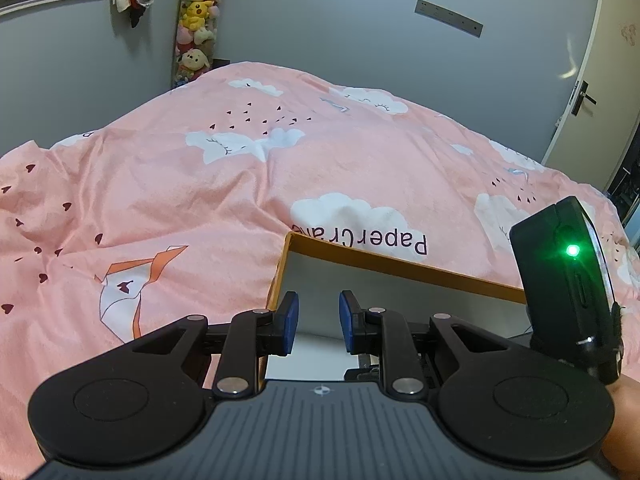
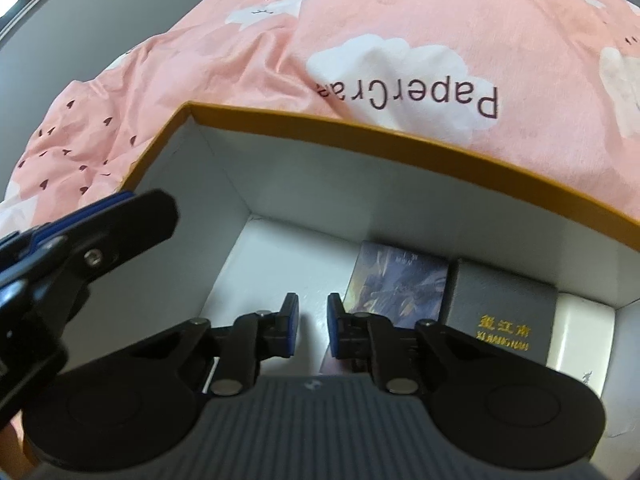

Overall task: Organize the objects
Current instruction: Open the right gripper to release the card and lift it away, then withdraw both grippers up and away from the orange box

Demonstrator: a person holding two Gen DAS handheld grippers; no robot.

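The right gripper (image 2: 313, 326) hangs over the inside of an open cardboard box (image 2: 400, 136), pointing steeply down; its blue-padded jaws stand a narrow gap apart with nothing between them, only the white box floor showing through. Just right of its fingertips, on the box floor, three small packs lie side by side and touching: a pack with a dark painted picture (image 2: 396, 284), a grey pack with gold characters (image 2: 504, 316), and a white pack (image 2: 580, 332) against the right wall. The left gripper (image 1: 319, 322) sits at the box's left side near its rim, jaws likewise a little apart and holding nothing. The box, white inside with an orange-brown rim, rests on a pink bedcover (image 1: 180, 184) printed with clouds. Beyond the bed, plush toys (image 1: 198, 20) hang in a column on the grey wall.
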